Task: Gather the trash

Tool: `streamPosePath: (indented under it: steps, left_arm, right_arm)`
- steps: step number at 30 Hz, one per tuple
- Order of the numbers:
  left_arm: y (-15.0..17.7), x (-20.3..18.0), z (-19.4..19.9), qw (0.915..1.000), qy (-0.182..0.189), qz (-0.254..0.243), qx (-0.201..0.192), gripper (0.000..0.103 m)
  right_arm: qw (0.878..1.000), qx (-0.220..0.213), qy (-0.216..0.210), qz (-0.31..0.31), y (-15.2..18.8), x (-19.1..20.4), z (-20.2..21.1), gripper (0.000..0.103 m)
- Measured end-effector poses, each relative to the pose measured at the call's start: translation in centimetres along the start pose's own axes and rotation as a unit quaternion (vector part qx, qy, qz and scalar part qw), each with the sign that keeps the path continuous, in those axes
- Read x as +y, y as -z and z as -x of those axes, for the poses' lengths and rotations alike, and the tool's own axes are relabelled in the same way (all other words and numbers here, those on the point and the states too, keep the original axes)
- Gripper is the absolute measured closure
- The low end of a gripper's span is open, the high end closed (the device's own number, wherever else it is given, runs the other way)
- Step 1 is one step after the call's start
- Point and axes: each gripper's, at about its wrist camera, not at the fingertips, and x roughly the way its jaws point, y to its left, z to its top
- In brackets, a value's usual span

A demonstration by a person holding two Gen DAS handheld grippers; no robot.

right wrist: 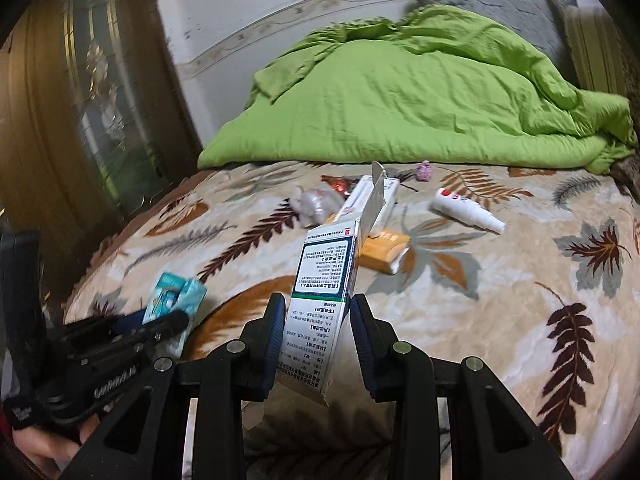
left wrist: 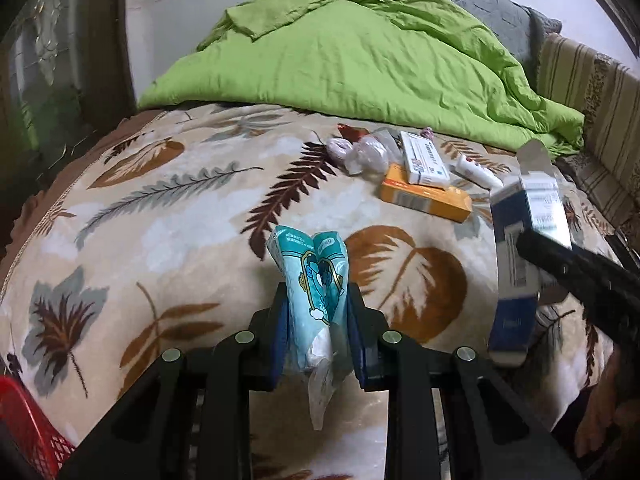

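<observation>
Left wrist view: two items held, pile of trash not yet collected

A bed covered by a leaf-patterned blanket [left wrist: 160, 208] fills both views, with a green duvet [left wrist: 360, 64] heaped at its far end. A red basket [left wrist: 24, 420] is seen at the lower left edge, beside the bed; it is judged to be the trash container, though nothing is seen inside it.

Progress is judged as early. An orange box [left wrist: 424, 198], a white box [left wrist: 424, 158] lying on it, a white tube [right wrist: 466, 210] and crumpled wrappers [left wrist: 360, 152] are left on the blanket, well apart from the basket.

The left gripper [left wrist: 318, 312] is closed on a teal tissue packet [left wrist: 316, 272], held above the blanket and pointed toward the duvet. The right gripper [right wrist: 318, 332] is clamped on an opened blue-and-white carton [right wrist: 320, 300], held tilted, flap up, just to the right of the left one
</observation>
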Motion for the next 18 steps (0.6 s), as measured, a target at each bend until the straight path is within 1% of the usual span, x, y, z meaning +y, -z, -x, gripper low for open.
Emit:
streamPosePath:
  steps: [2, 4, 12, 18]
  left_arm:
    - [0.0, -0.1, 0.1, 0.9999, -0.005, -0.005, -0.010, 0.078]
    - [0.1, -0.1, -0.2, 0.9999, -0.004, -0.005, -0.008, 0.078]
    - [0.1, 0.9, -0.3, 0.9998, -0.003, 0.021, -0.004, 0.077]
    - [0.1, 1.1, -0.3, 0.9997, -0.003, 0.022, -0.004, 0.077]
  right_arm:
    - [1.000, 0.002, 0.003, 0.008, 0.3, 0.4, 0.0, 0.067]
    - [1.000, 0.004, 0.007, 0.015, 0.5, 0.6, -0.1, 0.067]
    - [1.000, 0.019, 0.017, 0.018, 0.7, 0.6, -1.1, 0.067]
    - [0.999, 0.020, 0.020, 0.030, 0.9, 1.1, -1.4, 0.067]
